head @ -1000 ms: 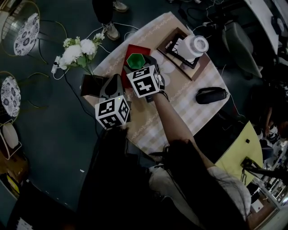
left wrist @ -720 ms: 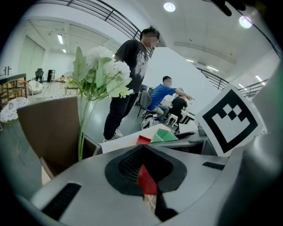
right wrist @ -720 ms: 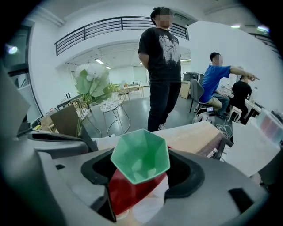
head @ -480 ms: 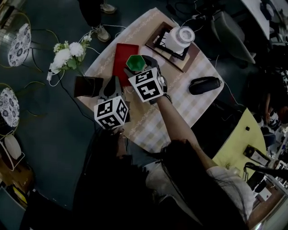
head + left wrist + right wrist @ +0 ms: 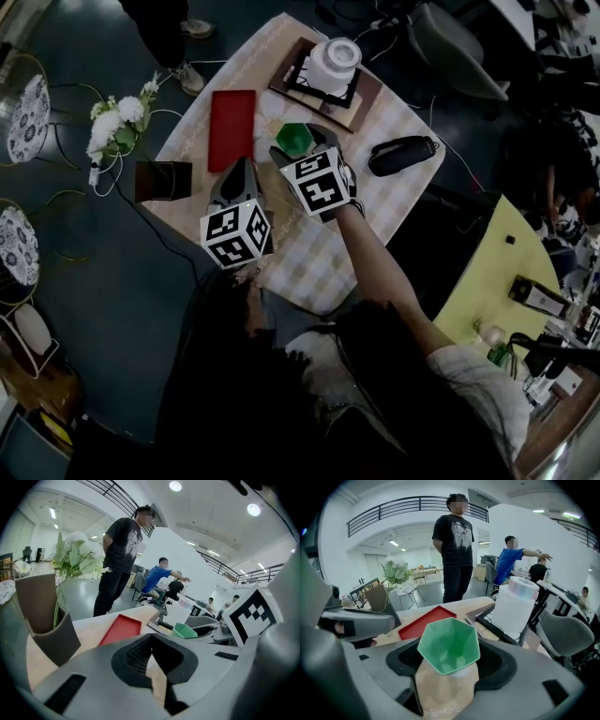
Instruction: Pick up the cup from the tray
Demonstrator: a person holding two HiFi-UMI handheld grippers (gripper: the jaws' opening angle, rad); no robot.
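Note:
A green faceted cup (image 5: 295,138) (image 5: 449,645) sits between the jaws of my right gripper (image 5: 298,145) (image 5: 452,662), which is shut on it. It hangs over the checked tablecloth, just right of the red tray (image 5: 232,129) (image 5: 425,622). The tray holds nothing. My left gripper (image 5: 241,169) (image 5: 152,635) is shut with nothing in it, and sits nearer me, below the tray's near end. In the left gripper view the cup (image 5: 184,630) and the tray (image 5: 121,629) lie ahead, to the right and the left.
A white lidded container (image 5: 333,64) stands on a dark book at the table's far side. A black case (image 5: 403,155) lies to the right. A brown vase (image 5: 163,180) with white flowers (image 5: 117,122) is at the left edge. A person (image 5: 454,541) stands beyond the table.
The green cup, held by my right gripper, has gone from over the red tray to the cloth right of it. The left gripper has stayed in place.

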